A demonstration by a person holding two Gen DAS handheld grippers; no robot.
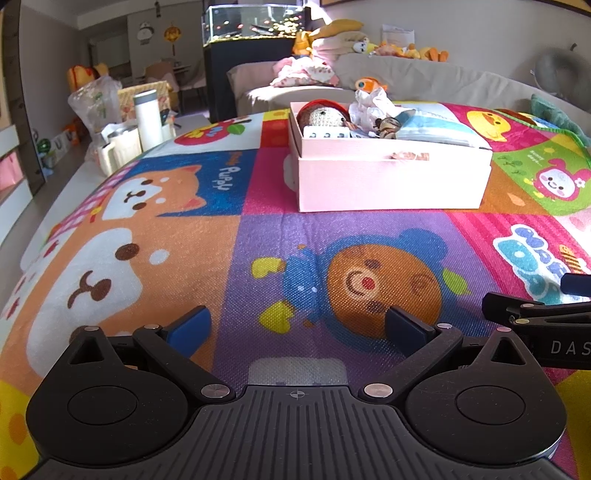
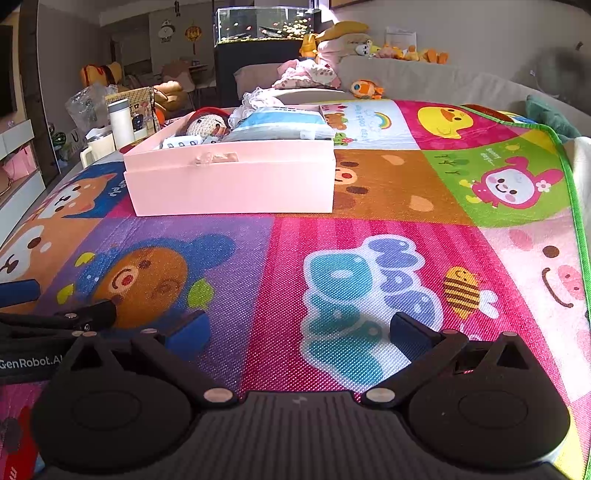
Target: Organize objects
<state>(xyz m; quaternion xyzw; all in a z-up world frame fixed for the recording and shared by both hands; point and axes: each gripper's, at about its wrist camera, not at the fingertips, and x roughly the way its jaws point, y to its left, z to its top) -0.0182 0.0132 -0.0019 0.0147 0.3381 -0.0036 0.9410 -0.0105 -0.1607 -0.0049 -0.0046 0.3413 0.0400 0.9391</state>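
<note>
A pink box [image 1: 391, 181] stands on the colourful cartoon mat [image 1: 258, 236], also in the right wrist view [image 2: 232, 184]. In it lie a crocheted doll with a red hat [image 1: 323, 112], a blister pack [image 1: 325, 132], white cloth [image 1: 369, 103] and a blue-and-white folded packet [image 1: 439, 125]. My left gripper [image 1: 297, 326] is open and empty, low over the mat well short of the box. My right gripper [image 2: 297, 328] is open and empty, beside it to the right.
A white bottle [image 1: 147, 118], mugs and a plastic bag stand past the mat's left edge. A sofa with plush toys [image 1: 369, 85] and a fish tank [image 1: 255, 22] lie behind. The mat's green border [image 2: 569, 177] runs along the right.
</note>
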